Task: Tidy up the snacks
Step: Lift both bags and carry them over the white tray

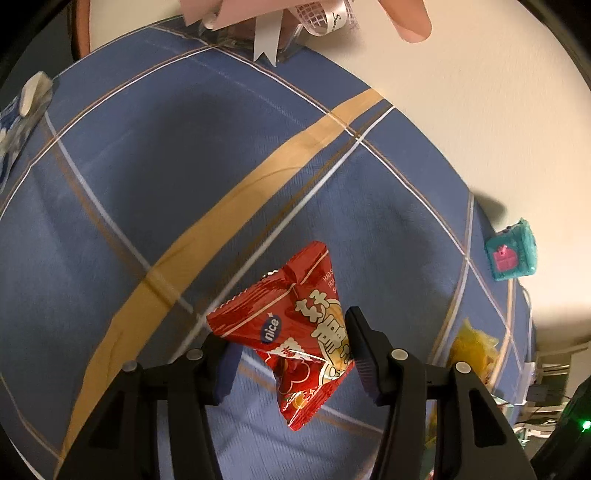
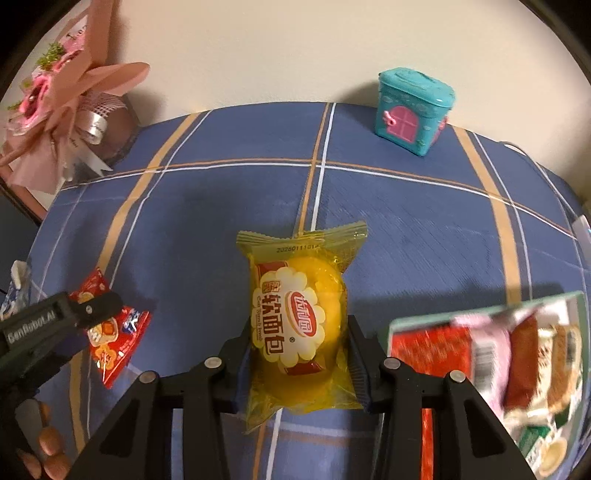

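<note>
I am holding the left claw (image 1: 291,354) closed on a red snack packet (image 1: 295,332), its two black pads pressing the crinkled foil from either side at lower centre of the left wrist view. The packet is hanging clear above the blue plaid cloth (image 1: 147,184) that is covering the surface. In the same view a teal tin (image 1: 511,254) is sitting at the right edge of the cloth, a blue-and-white packet (image 1: 22,110) is lying at the far left, and a pink-wrapped bouquet (image 1: 258,18) is showing along the top edge.

My right claw (image 2: 299,343) is gripping a yellow bread packet (image 2: 299,317), squeezing its sides at centre of the right wrist view, the packet's sealed end pointing up the frame. I am seeing the left claw (image 2: 92,314) here too, at the left edge, clamped on the red snack packet (image 2: 114,339), with a person's fingers (image 2: 48,446) wrapping the handle in the lower left corner. At lower right a tray of snacks (image 2: 402,325) is appearing blurred, with red and pink packs inside it. The teal tin (image 2: 413,110) with its pink window is standing upright at upper right near the wall, and the bouquet (image 2: 62,99) is leaning at upper left.
</note>
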`<move>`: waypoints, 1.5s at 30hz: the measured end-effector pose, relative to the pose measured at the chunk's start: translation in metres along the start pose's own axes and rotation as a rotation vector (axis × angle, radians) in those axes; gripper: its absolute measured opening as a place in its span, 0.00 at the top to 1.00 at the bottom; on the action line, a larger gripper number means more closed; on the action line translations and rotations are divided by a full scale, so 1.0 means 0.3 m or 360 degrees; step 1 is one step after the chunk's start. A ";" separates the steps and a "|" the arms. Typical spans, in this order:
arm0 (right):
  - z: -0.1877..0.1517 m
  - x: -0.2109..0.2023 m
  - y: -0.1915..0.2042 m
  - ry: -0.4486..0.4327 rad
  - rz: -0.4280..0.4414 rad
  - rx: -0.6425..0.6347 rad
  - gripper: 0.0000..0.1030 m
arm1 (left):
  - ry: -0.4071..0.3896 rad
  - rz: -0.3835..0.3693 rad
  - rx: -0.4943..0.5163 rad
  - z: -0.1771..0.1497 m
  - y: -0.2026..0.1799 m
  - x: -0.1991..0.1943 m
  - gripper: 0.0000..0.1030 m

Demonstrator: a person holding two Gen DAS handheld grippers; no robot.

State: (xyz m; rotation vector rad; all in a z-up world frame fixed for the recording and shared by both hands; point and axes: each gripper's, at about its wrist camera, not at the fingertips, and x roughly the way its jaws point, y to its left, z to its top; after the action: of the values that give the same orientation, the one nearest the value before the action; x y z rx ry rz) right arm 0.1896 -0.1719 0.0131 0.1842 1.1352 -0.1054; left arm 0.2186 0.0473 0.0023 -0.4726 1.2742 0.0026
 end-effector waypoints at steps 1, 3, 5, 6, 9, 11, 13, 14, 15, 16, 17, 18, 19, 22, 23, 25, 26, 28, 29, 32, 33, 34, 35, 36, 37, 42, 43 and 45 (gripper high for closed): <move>-0.011 -0.014 -0.001 0.0000 -0.0001 -0.0002 0.55 | -0.0001 -0.0017 -0.0008 -0.010 -0.002 -0.017 0.46; -0.034 -0.041 0.003 0.0004 -0.0005 -0.0015 0.55 | -0.0011 -0.0046 -0.0011 -0.038 -0.008 -0.052 0.46; -0.060 -0.068 0.002 0.0002 -0.0001 -0.0017 0.55 | -0.0017 -0.0065 -0.0002 -0.074 -0.021 -0.076 0.46; -0.075 -0.083 0.000 0.0001 0.0006 -0.0012 0.55 | -0.0010 -0.0068 0.0004 -0.090 -0.022 -0.083 0.46; -0.115 -0.124 -0.008 -0.0001 0.0020 0.0000 0.55 | 0.0011 -0.0059 0.0024 -0.139 -0.036 -0.097 0.46; -0.137 -0.152 -0.017 0.0001 0.0017 0.0007 0.55 | 0.0006 -0.0038 0.0061 -0.185 -0.043 -0.121 0.46; -0.159 -0.187 -0.029 -0.0005 0.0017 0.0018 0.55 | -0.0001 -0.0042 0.0097 -0.226 -0.056 -0.150 0.46; -0.171 -0.209 -0.037 -0.0009 0.0014 0.0020 0.55 | -0.0005 -0.0055 0.0103 -0.238 -0.063 -0.162 0.46; -0.182 -0.227 -0.044 -0.0014 0.0014 0.0020 0.55 | -0.0015 -0.0076 0.0111 -0.254 -0.075 -0.182 0.46; -0.190 -0.243 -0.050 -0.0019 0.0015 0.0019 0.55 | -0.0029 -0.0088 0.0119 -0.259 -0.090 -0.193 0.46; -0.197 -0.257 -0.058 -0.0024 0.0015 0.0023 0.55 | -0.0045 -0.0097 0.0128 -0.265 -0.104 -0.205 0.46; -0.208 -0.281 -0.074 -0.0032 0.0014 0.0033 0.55 | -0.0062 -0.0105 0.0138 -0.274 -0.118 -0.221 0.46; -0.212 -0.292 -0.085 -0.0037 0.0014 0.0039 0.55 | -0.0080 -0.0123 0.0149 -0.288 -0.135 -0.243 0.46; -0.235 -0.344 -0.132 -0.0070 0.0025 0.0063 0.55 | -0.0126 -0.0163 0.0194 -0.327 -0.186 -0.292 0.46; -0.242 -0.358 -0.151 -0.0082 0.0028 0.0074 0.55 | -0.0141 -0.0162 0.0209 -0.335 -0.203 -0.300 0.46; -0.255 -0.377 -0.191 -0.0093 0.0024 0.0094 0.55 | -0.0161 -0.0163 0.0253 -0.359 -0.241 -0.314 0.46; -0.262 -0.385 -0.219 -0.0095 0.0030 0.0122 0.55 | -0.0165 -0.0166 0.0281 -0.373 -0.259 -0.320 0.46; -0.266 -0.391 -0.259 -0.0090 0.0044 0.0159 0.55 | -0.0175 -0.0164 0.0331 -0.391 -0.302 -0.319 0.46; -0.267 -0.395 -0.276 -0.0092 0.0045 0.0172 0.55 | -0.0181 -0.0162 0.0349 -0.396 -0.322 -0.317 0.46; -0.277 -0.407 -0.340 -0.0099 0.0028 0.0207 0.55 | -0.0176 -0.0168 0.0393 -0.413 -0.378 -0.305 0.46; -0.278 -0.407 -0.356 -0.0097 0.0034 0.0218 0.55 | -0.0163 -0.0185 0.0401 -0.417 -0.398 -0.297 0.46; -0.278 -0.405 -0.372 -0.0093 0.0040 0.0231 0.55 | -0.0153 -0.0196 0.0408 -0.424 -0.416 -0.293 0.46; -0.278 -0.405 -0.398 -0.0090 0.0043 0.0251 0.55 | -0.0148 -0.0200 0.0416 -0.430 -0.430 -0.289 0.46; -0.280 -0.407 -0.416 -0.0091 0.0042 0.0264 0.55 | -0.0143 -0.0201 0.0428 -0.437 -0.444 -0.288 0.46; -0.281 -0.409 -0.436 -0.0093 0.0036 0.0273 0.55 | -0.0141 -0.0201 0.0443 -0.444 -0.461 -0.287 0.46; -0.288 -0.423 -0.534 -0.0108 -0.0011 0.0315 0.55 | -0.0140 -0.0227 0.0512 -0.479 -0.545 -0.288 0.46; -0.289 -0.424 -0.554 -0.0108 -0.0018 0.0325 0.55 | -0.0137 -0.0234 0.0525 -0.487 -0.561 -0.287 0.46; -0.293 -0.428 -0.592 -0.0110 -0.0046 0.0346 0.55 | -0.0130 -0.0244 0.0556 -0.503 -0.592 -0.284 0.46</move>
State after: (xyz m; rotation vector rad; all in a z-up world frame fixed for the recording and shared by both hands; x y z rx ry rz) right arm 0.0261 -0.3297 0.0772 0.3547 1.0564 -0.2595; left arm 0.1004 -0.1431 0.1089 -0.2638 1.1267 -0.3219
